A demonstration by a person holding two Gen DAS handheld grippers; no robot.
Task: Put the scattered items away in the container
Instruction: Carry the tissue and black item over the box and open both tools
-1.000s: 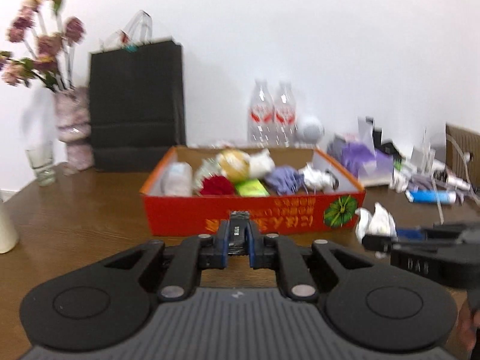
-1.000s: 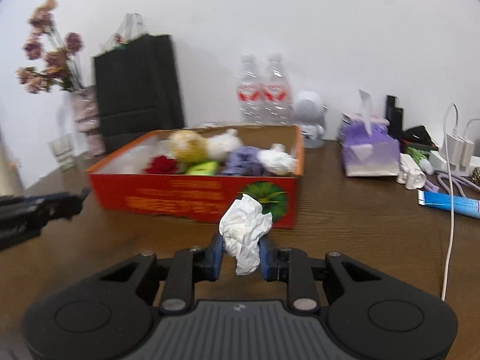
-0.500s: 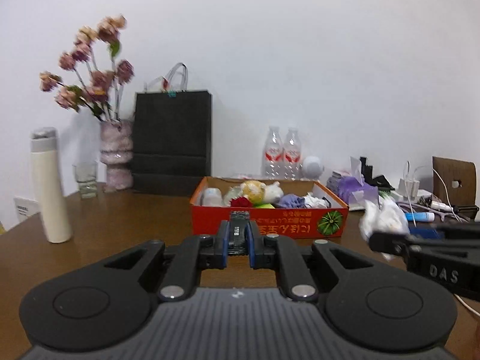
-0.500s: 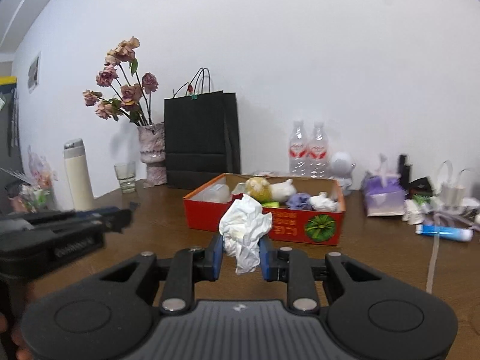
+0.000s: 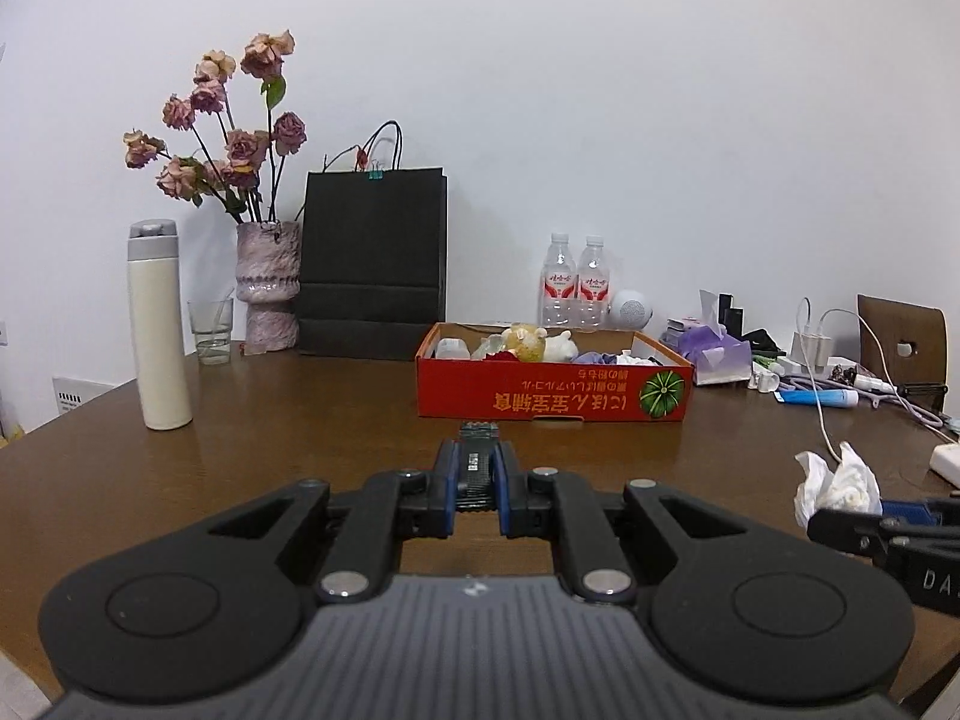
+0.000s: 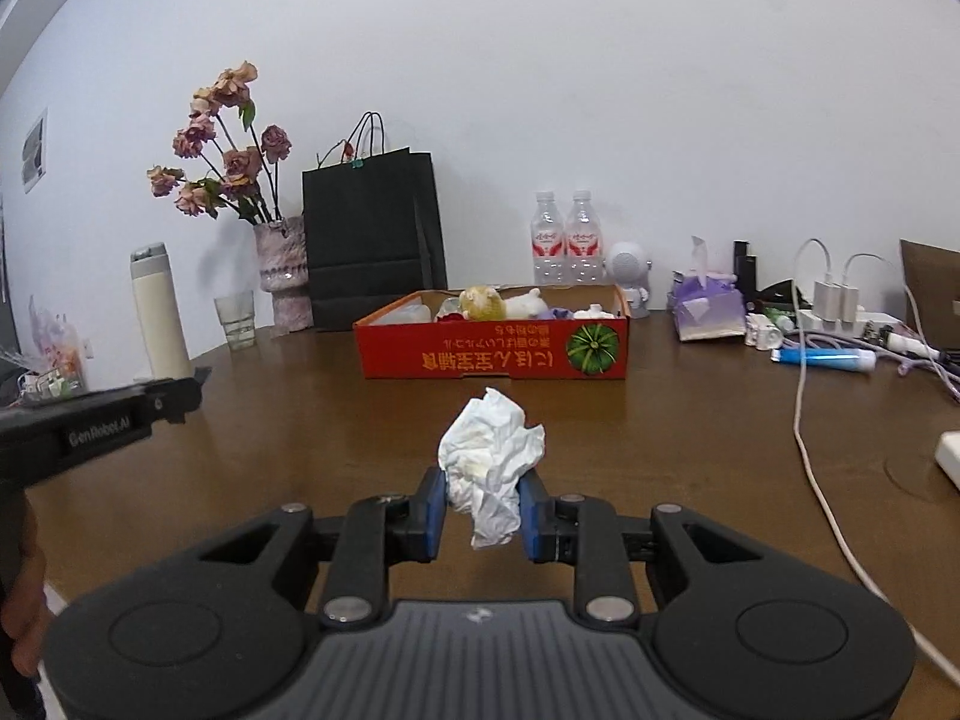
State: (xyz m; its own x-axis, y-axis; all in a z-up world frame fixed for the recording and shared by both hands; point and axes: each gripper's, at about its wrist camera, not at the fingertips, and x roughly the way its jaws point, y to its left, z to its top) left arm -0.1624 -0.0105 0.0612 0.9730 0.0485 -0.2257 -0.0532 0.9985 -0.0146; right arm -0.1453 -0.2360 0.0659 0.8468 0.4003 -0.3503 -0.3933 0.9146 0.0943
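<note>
The red cardboard box [image 5: 555, 399] sits mid-table with several soft toys and wads inside; it also shows in the right wrist view [image 6: 492, 354]. My left gripper [image 5: 477, 471] is shut on a small black object [image 5: 478, 468] with a white label, well short of the box's front wall. My right gripper [image 6: 483, 498] is shut on a crumpled white tissue [image 6: 489, 456], likewise back from the box. In the left wrist view that tissue [image 5: 837, 483] appears at the right edge, and in the right wrist view the left gripper's finger [image 6: 174, 399] pokes in from the left.
A white flask [image 5: 157, 324], a glass [image 5: 211, 330], a vase of dried roses [image 5: 267, 285] and a black paper bag [image 5: 375, 264] stand at the back left. Two water bottles [image 5: 576, 282] are behind the box. Tissue pack [image 6: 705, 306], blue tube [image 6: 825, 357] and white cables [image 6: 804, 408] crowd the right.
Both grippers have drawn back from the box, which now looks smaller and farther away. Each keeps its hold: the black object on the left, the tissue on the right.
</note>
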